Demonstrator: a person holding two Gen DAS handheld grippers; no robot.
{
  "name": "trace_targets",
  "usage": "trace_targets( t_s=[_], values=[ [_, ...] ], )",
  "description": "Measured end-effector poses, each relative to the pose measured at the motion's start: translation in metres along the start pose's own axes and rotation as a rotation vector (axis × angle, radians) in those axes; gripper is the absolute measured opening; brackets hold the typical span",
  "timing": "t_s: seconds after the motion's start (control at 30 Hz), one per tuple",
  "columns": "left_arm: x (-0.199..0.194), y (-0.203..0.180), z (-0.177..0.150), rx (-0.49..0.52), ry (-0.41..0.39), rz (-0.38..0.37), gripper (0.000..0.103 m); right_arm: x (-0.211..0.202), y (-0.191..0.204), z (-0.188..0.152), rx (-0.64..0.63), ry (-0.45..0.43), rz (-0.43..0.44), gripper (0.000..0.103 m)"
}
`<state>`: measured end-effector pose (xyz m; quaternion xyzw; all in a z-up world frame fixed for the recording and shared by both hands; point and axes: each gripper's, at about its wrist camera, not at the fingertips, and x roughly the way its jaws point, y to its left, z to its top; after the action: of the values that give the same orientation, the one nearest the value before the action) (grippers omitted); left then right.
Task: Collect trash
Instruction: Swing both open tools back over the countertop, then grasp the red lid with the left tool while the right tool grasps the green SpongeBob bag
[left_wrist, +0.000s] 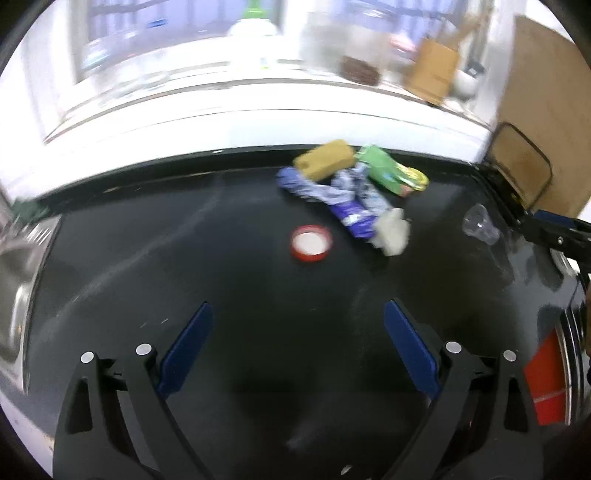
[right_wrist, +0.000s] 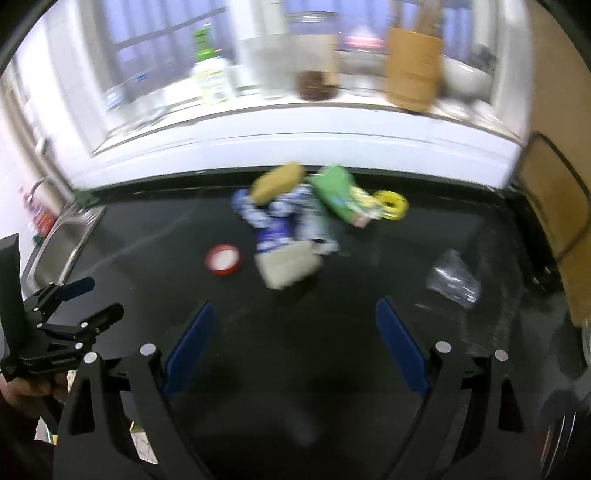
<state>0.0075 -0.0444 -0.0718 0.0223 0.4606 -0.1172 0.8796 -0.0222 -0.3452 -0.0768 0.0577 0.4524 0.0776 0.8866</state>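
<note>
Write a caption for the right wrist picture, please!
Open right gripper hovers over a black counter strewn with trash: red lid, wrappers, sponge, plastic cup.

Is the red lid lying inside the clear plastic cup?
No, the red lid lies alone on the black counter, well apart from the clear plastic cup, which is tipped over.

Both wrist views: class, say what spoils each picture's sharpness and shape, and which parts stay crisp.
Left wrist view: motion blur smears the windowsill jars and the blue wrapper; the counter edge bows from fisheye distortion; the left gripper stays crisp. Right wrist view: the same smear on the sponge and clear plastic cup; the right gripper is sharp.
</note>
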Motion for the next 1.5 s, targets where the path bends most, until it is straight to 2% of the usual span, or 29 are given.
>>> trace_targets(
  t_s=[0.13, 0.23, 0.47, 0.63, 0.8, 0.9, 1.07, 1.13, 1.2, 1.27, 1.3, 1.33, 1.5],
  values=[
    [0.017, -0.021, 0.009, 0.053, 0.019, -0.005, 0.091, 0.000, -0.031, -0.001, 0.040, -0.002, -0.007, 0.086],
    [0.029, -0.021, 0.013, 0.056, 0.040, 0.004, 0.091, 0.010, -0.044, 0.003, 0.036, 0.005, 0.007, 0.086],
    [0.080, -0.009, 0.030, 0.036, 0.100, 0.048, 0.091, 0.052, -0.044, 0.034, -0.070, 0.034, 0.051, 0.086],
    [0.135, -0.005, 0.042, 0.042, 0.142, 0.069, 0.091, 0.107, -0.052, 0.067, -0.146, 0.066, 0.075, 0.086],
    [0.182, 0.000, 0.045, 0.047, 0.169, 0.082, 0.091, 0.172, -0.059, 0.100, -0.216, 0.117, 0.056, 0.086],
    [0.200, 0.001, 0.046, 0.050, 0.177, 0.078, 0.090, 0.210, -0.062, 0.115, -0.265, 0.150, 0.051, 0.086],
    [0.206, -0.002, 0.054, 0.055, 0.149, 0.077, 0.090, 0.262, -0.063, 0.131, -0.326, 0.211, 0.061, 0.086],
    [0.207, -0.004, 0.055, 0.058, 0.126, 0.073, 0.086, 0.276, -0.060, 0.135, -0.363, 0.222, 0.058, 0.083],
    [0.207, -0.007, 0.056, 0.056, 0.113, 0.074, 0.080, 0.286, -0.058, 0.138, -0.378, 0.235, 0.062, 0.071],
    [0.205, -0.009, 0.057, 0.061, 0.107, 0.071, 0.065, 0.293, -0.057, 0.138, -0.392, 0.250, 0.063, 0.066],
    [0.204, -0.009, 0.059, 0.064, 0.107, 0.069, 0.052, 0.294, -0.056, 0.137, -0.400, 0.247, 0.064, 0.065],
    [0.203, -0.009, 0.060, 0.061, 0.113, 0.067, 0.048, 0.294, -0.056, 0.136, -0.405, 0.244, 0.060, 0.064],
    [0.197, -0.003, 0.061, 0.000, 0.143, 0.059, 0.048, 0.279, -0.059, 0.128, -0.353, 0.253, 0.070, 0.061]
  ],
)
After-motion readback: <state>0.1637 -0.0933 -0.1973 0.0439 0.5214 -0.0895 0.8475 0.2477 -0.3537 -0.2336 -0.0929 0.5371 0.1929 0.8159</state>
